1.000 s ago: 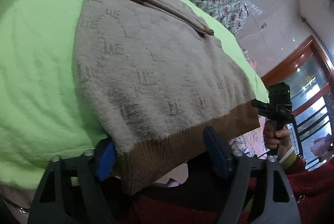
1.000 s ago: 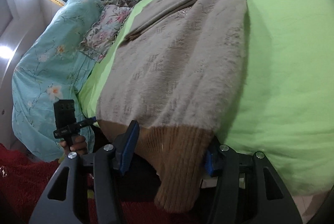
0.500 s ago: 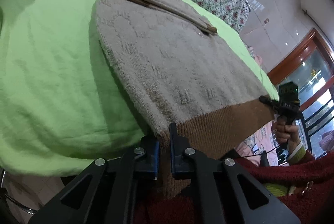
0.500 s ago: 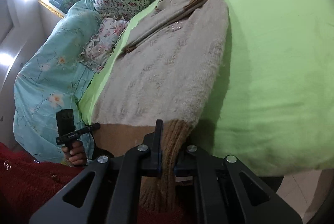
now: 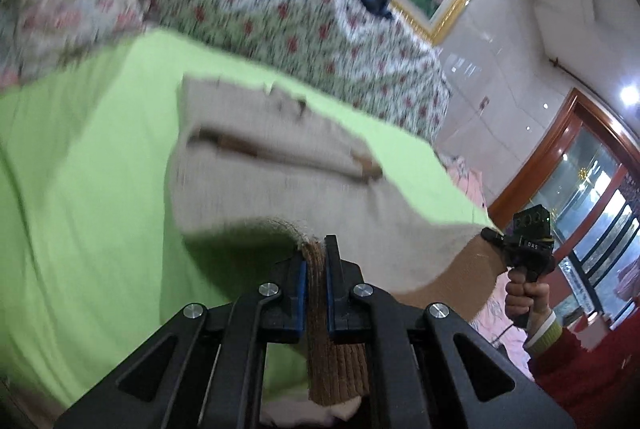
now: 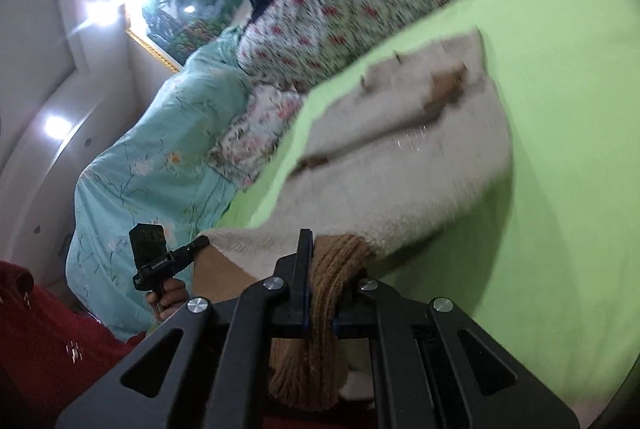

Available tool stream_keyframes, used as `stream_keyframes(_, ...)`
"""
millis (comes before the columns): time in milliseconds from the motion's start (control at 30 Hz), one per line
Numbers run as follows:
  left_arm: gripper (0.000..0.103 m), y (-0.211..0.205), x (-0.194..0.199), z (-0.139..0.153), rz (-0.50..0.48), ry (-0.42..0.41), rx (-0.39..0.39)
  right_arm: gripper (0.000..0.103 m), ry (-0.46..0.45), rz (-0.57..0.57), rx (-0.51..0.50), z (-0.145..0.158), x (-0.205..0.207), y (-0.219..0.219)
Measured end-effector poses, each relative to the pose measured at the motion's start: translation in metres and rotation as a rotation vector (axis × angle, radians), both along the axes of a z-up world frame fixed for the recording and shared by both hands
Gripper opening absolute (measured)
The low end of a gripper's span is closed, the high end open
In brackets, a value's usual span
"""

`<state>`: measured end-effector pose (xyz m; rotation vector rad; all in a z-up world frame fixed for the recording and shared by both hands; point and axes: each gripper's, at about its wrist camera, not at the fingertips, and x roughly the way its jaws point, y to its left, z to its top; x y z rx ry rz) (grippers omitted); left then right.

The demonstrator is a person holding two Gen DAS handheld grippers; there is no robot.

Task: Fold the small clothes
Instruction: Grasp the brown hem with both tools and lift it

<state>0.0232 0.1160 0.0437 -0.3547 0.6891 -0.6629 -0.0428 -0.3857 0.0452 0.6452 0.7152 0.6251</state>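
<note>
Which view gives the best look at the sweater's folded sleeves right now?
The left wrist view: the sweater lies broadside there, with its sleeves crossing it from edge to edge, though blurred. The right wrist view shows the sleeves foreshortened and at an angle.

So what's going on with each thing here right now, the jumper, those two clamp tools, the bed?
Sweater: near end lifted off the bed, far end lying flat.
Brown ribbed hem: pinched at both corners.
Left gripper: shut on the hem.
Right gripper: shut on the hem.
Green sheet: spread over the bed.
Floral quilt: heaped behind the sweater.
</note>
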Motion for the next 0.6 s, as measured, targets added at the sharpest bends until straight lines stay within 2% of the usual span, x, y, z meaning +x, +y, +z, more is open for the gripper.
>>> stream_keyframes(133,0.006,-0.006,0.054,0.028,0.058,-0.081,-0.015,0.008,-0.04,-0.055,-0.001,0.019,0.049,-0.003)
stream_keyframes(367,0.006,-0.023,0.152,0.05,0.125,-0.096,0.014,0.008,-0.016,-0.205,-0.049,0.028,0.157,-0.024)
stream_keyframes(467,0.006,-0.035,0.191,0.045,0.145,-0.08,0.062,0.008,0.003,-0.226,-0.06,0.027,0.196,-0.028)
stream_keyframes(600,0.006,-0.046,0.247,0.017,0.178,-0.002,0.107,0.008,0.068,-0.241,-0.08,0.008,0.249,-0.032)
